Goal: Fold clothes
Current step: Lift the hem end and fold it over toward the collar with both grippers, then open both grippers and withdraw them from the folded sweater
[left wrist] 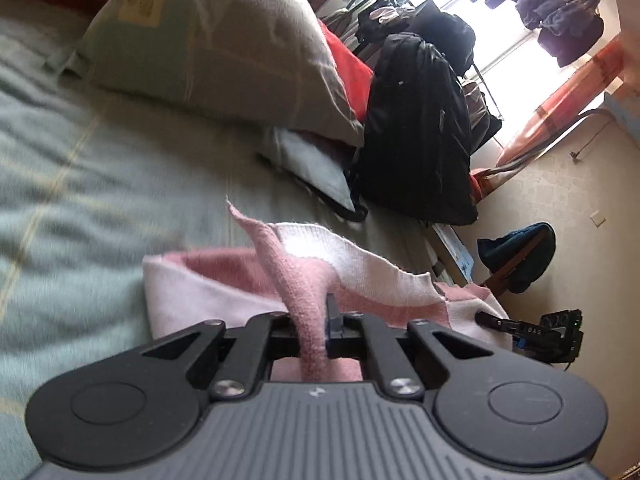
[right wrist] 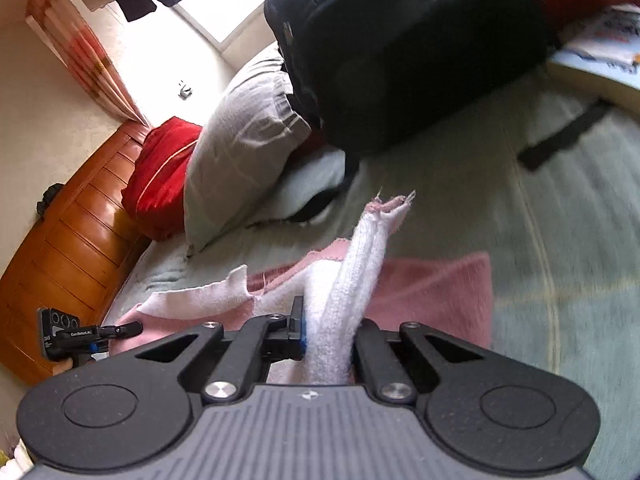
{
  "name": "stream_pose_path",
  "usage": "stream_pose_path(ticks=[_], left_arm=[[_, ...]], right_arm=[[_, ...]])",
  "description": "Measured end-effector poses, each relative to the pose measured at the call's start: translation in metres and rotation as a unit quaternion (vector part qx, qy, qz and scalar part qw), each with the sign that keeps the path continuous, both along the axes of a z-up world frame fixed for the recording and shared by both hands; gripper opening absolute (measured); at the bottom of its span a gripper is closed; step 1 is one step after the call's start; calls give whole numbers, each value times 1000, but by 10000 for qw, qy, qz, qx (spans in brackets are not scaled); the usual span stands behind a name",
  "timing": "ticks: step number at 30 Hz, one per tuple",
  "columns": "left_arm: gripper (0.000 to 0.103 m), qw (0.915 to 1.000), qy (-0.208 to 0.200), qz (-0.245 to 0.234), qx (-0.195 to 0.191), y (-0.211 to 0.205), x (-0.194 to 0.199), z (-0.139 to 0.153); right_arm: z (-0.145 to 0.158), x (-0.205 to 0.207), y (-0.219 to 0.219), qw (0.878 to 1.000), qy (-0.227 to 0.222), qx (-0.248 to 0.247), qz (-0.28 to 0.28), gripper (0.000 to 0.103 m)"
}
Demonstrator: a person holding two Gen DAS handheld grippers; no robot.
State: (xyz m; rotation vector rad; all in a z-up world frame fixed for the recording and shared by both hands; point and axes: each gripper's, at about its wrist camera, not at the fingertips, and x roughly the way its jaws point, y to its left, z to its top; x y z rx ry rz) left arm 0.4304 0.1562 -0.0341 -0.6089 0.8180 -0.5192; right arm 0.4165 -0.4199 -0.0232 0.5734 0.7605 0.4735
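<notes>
Left wrist: left gripper [left wrist: 316, 332] clamped on pink fold of knit [left wrist: 304, 280], raised off bed [left wrist: 100, 160]. Right wrist: right gripper [right wrist: 332, 336] clamped on white fold.

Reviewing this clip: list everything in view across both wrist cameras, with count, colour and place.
knit garment: one, pink and white, on the bed, two parts pinched up
bedspread: one, grey-green with pale lines, under the garment
pillow: one, grey-beige, at the head of the bed
red cushion: one, between pillow and headboard
headboard: one, orange-brown wood
backpack: one, black, on the bed beside the pillow
hanging clothes: several, dark, at the window
curtain: one, orange and white, beside the window
left gripper: black, shut on a pink fold
right gripper: black, shut on a white fold
</notes>
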Motion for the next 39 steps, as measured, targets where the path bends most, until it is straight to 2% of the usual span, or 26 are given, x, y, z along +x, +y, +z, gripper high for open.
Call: stream_pose_path(ticks=[3, 7, 10, 11, 12, 15, 17, 18, 20, 23, 26, 29, 32, 33, 35, 36, 38, 39], left_arm=[[5, 9999, 42, 87, -46, 3, 13, -5], [5, 9990, 410, 169, 13, -7, 30, -35], [6, 9975, 683, 181, 76, -5, 30, -59], [8, 9975, 674, 225, -24, -2, 27, -62], [8, 9976, 656, 226, 35, 0, 23, -59], [10, 9977, 599, 218, 244, 6, 10, -48], [16, 9978, 561, 162, 319, 12, -4, -40], [24, 9980, 550, 136, 271, 14, -14, -38], [29, 9983, 527, 99, 227, 18, -34, -34], [29, 9986, 459, 39, 278, 18, -72, -32], [29, 9992, 196, 37, 335, 13, -98, -17], [29, 9972, -221, -189, 686, -5, -113, 10], [29, 9905, -578, -649, 1062, -35, -121, 20], [30, 9875, -681, -797, 1177, -45, -123, 20], [31, 9870, -623, -930, 1155, -54, -124, 7], [31, 9886, -356, -883, 1167, -54, -125, -6], [29, 9853, -47, -816, 1499, -50, -133, -27], [29, 9846, -61, -757, 1578, -44, -141, -36]], right_arm=[[-10, 14, 2, 9999, 116, -38, -67, 6], [-31, 33, 5, 9992, 362, -75, -169, 7], [-56, 36, 4, 9976, 655, -13, -218, 7], [-60, 35, 1, 9975, 669, 71, -233, 6], [-60, 32, -3, 9972, 666, 191, -280, 7], [-45, 16, -8, 9977, 587, 111, -309, 23], [-33, 0, -11, 9984, 495, 23, -263, 46], [-29, -11, -13, 9986, 460, 41, -241, 49], [-27, -31, -17, 9986, 466, 101, -221, 50], [-25, -67, -19, 9987, 432, 122, -240, 50], [-16, -97, -20, 9988, 272, -82, -391, 50], [5, -111, -13, 9988, -103, -321, -361, 50], [18, -111, 14, 9977, -405, -540, -33, 50], [16, -109, 27, 9960, -437, -776, 69, 50], [1, -110, 49, 9902, -393, -1322, 209, 50], [-6, -111, 60, 9861, -369, -1594, 276, 50], [-25, -123, 69, 9748, -324, -2184, 318, 49], [-32, -133, 69, 9700, -387, -2378, 311, 49]])
